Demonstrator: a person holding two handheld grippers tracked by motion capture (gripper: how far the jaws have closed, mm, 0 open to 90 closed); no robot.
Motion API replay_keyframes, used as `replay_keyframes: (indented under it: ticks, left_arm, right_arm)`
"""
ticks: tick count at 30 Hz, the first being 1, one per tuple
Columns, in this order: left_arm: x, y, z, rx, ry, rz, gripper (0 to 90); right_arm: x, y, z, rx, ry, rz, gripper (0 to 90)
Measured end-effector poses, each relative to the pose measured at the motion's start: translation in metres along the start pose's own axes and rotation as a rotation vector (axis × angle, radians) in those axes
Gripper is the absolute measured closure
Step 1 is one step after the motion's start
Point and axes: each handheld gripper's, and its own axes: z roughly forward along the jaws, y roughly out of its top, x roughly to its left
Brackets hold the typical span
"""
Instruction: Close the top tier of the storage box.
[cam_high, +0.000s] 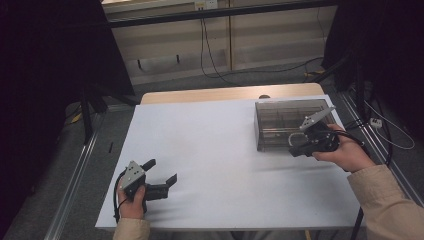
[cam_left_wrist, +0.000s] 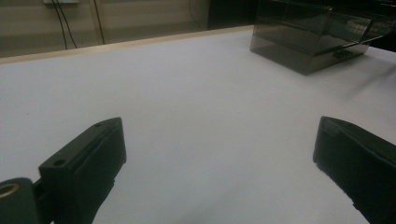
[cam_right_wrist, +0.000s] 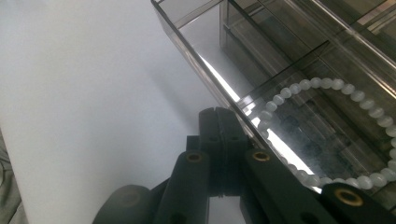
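While left gripper (cam_high: 161, 176) rests low at near left corner of white table (cam_high: 210, 150), its jaws stand wide apart, nothing between them, only bare surface. Farther right, right gripper (cam_right_wrist: 218, 122) sits at front wall of smoked clear box (cam_high: 280, 112), jaws pressed together; whether they pinch bracelet thread, cannot tell. White bead bracelet (cam_right_wrist: 336, 88) hangs as loop just beside closed jaw tips, over box compartment at near corner. Box stands on far right part of table, well apart from left gripper. Beyond table: wall, dangling cables (cam_high: 207, 45).
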Motion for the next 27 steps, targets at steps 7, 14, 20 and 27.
replay_keyframes:
  ticks: [7, 14, 20, 27]
  left_arm:
    - [0.0001, 0.0, 0.0002, 0.001, -0.002, 0.003, 2.7]
    - [-0.0001, -0.0001, 0.0001, 0.001, 0.0, -0.002, 2.7]
    - [0.0001, -0.0001, 0.0, 0.001, 0.001, -0.002, 2.7]
    - [0.0, -0.0001, -0.0001, 0.0, 0.0, -0.003, 2.7]
  right_arm:
    - [-0.0016, 0.0008, -0.0001, -0.004, -0.005, 0.003, 90.0]
    - [-0.0034, 0.0018, 0.0003, -0.008, -0.01, 0.008, 90.0]
    - [-0.0042, 0.0036, 0.0002, -0.004, -0.014, 0.01, 90.0]
    - [-0.0061, 0.0045, 0.001, -0.009, -0.016, 0.01, 90.0]
